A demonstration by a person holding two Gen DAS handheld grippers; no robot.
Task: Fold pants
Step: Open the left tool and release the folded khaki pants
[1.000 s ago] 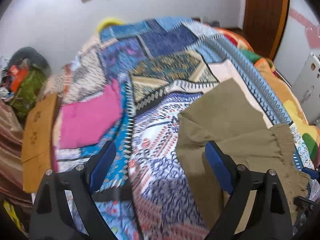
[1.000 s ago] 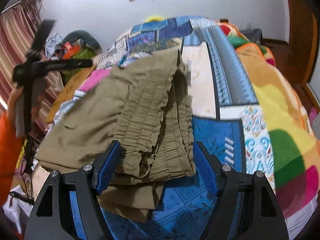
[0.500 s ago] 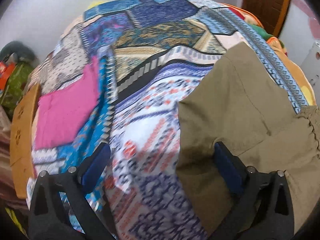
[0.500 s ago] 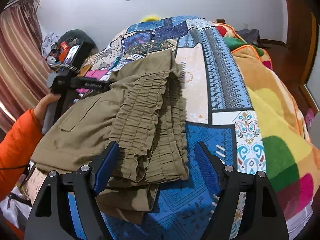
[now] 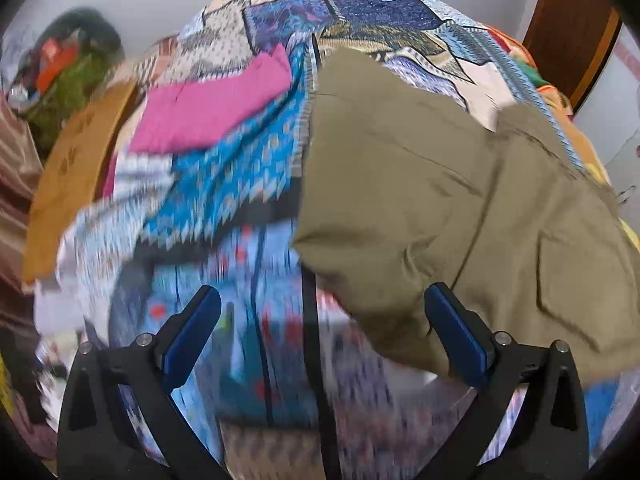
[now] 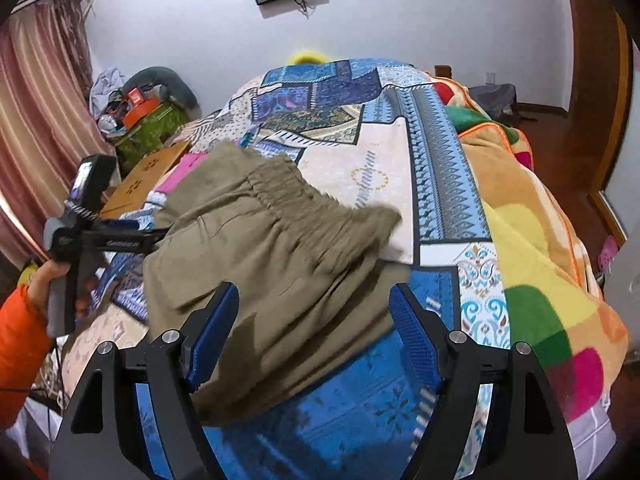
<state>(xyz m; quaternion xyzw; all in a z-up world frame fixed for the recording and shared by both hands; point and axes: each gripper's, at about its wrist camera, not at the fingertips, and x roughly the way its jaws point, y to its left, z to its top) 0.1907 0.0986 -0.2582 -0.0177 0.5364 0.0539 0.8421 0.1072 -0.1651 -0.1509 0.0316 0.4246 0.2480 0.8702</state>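
My left tongs [image 5: 320, 332] stand wide open, gripping nothing; the olive pants [image 5: 440, 200] lie at two o'clock on the patchwork bedspread [image 5: 240, 184]. My right tongs [image 6: 314, 332] also gape empty, pants [image 6: 272, 264] bunched at twelve o'clock.

Open tongs [image 5: 322, 330] – khaki pants [image 5: 440, 208] beside them.

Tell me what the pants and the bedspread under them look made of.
Pants: olive woven fabric, probably cotton twill; matte, with soft creases and a gathered elastic waistband.
Bedspread: thin printed cloth, cotton or polyester, hard to say; flat patchwork print with no pile, unlike the fuzzy fleece blanket beside it.
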